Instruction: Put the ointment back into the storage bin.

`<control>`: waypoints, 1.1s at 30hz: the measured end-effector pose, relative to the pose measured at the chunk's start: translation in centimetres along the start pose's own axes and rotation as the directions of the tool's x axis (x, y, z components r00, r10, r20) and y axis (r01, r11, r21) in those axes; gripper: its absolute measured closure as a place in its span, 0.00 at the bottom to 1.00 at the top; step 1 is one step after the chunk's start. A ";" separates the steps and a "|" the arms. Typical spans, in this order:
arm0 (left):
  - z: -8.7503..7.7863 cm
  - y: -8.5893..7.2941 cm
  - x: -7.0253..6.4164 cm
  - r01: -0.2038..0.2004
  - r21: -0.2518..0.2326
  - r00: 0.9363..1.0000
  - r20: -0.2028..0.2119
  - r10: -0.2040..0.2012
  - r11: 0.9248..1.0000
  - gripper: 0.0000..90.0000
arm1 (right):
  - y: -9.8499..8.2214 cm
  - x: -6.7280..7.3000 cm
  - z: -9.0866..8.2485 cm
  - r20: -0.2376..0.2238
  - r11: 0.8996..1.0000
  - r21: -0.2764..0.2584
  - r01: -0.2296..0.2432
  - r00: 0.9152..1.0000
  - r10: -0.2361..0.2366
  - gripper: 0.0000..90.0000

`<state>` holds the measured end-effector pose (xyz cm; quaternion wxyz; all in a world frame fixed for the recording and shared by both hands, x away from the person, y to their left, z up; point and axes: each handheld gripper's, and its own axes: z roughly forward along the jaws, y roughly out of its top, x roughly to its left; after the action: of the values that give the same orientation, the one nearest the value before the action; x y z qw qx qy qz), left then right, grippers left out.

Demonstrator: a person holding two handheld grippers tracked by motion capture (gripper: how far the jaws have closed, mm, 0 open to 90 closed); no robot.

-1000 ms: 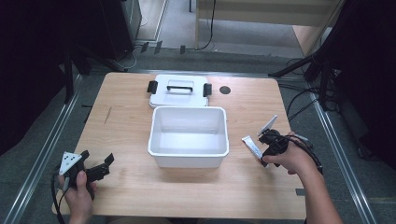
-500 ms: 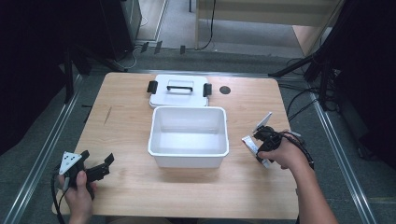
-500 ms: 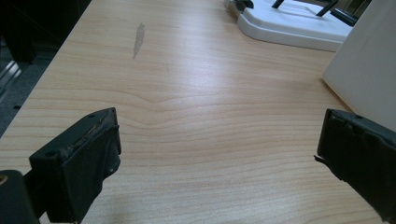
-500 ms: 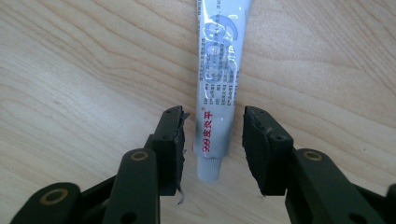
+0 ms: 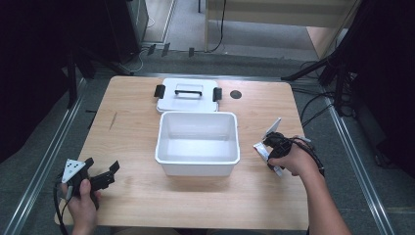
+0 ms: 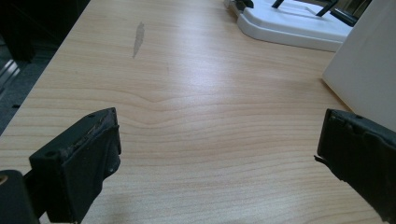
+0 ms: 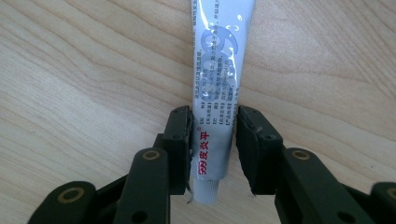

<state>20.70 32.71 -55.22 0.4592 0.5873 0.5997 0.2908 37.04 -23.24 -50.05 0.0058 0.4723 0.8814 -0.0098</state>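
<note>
Overhead, high view: a white bin (image 5: 197,143) is sitting at the middle of the wooden table (image 5: 147,196), open at the top and showing nothing but its bare white floor.
Lid: a white lid (image 5: 188,94) with a black handle and black side clips is lying flat just behind the bin, touching or nearly touching its far rim.
Left gripper (image 5: 105,177): a hand (image 5: 80,203) is holding it near the table's front left corner, jaws standing wide apart and gripping nothing.
Right gripper (image 5: 265,147): the other hand (image 5: 292,161) is holding it just right of the bin, with a white tube (image 5: 272,129) sticking up from it, tilted.
Left gripper view: the two black jaws are standing far apart over bare wood; the bin's white wall (image 6: 369,70) is rising at the right and the lid (image 6: 294,25) is lying beyond it.
Right gripper view: the jaws are pressing on both sides of the tube (image 7: 219,88).
Tube's look: white and silvery-blue, printed with small text and red characters, its narrow neck pointing toward the camera.
</note>
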 end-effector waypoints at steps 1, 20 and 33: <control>0.0 0.0 0.0 0.000 -0.001 1.000 0.000 0.000 1.000 0.00 | 0.0 0.0 0.0 0.000 1.000 0.001 -0.002 1.000 0.002 0.75; 0.0 0.0 0.0 0.001 0.001 1.000 0.001 -0.001 1.000 0.00 | 0.0 -0.3 -0.4 -0.017 1.000 -0.022 -0.023 1.000 0.022 0.81; 0.0 0.0 0.0 0.000 0.001 1.000 0.000 0.000 1.000 0.00 | 0.3 -0.4 -3.7 -0.041 0.997 -0.057 -0.060 0.997 0.057 0.81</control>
<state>20.71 32.68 -55.22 0.4587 0.5875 0.6000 0.2905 37.51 -23.28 -46.33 0.0024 0.4977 0.8670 0.0256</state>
